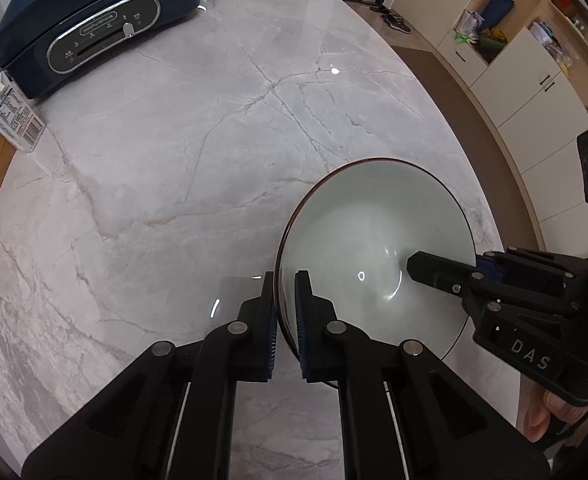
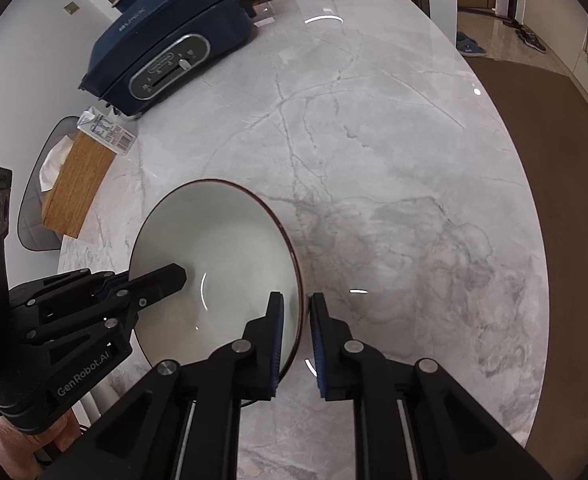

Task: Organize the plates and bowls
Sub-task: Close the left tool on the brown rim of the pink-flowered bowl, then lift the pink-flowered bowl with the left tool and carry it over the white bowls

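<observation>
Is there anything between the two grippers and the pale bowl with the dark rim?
Nothing visible. The left gripper and the right gripper each pinch the rim of the pale celadon bowl with a dark rim from opposite sides. The grey marble tabletop around it is bare.

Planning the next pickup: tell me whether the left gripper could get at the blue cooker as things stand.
Probably not yet: the left gripper is shut on the bowl rim. The marble table toward the blue cooker looks free.
</observation>
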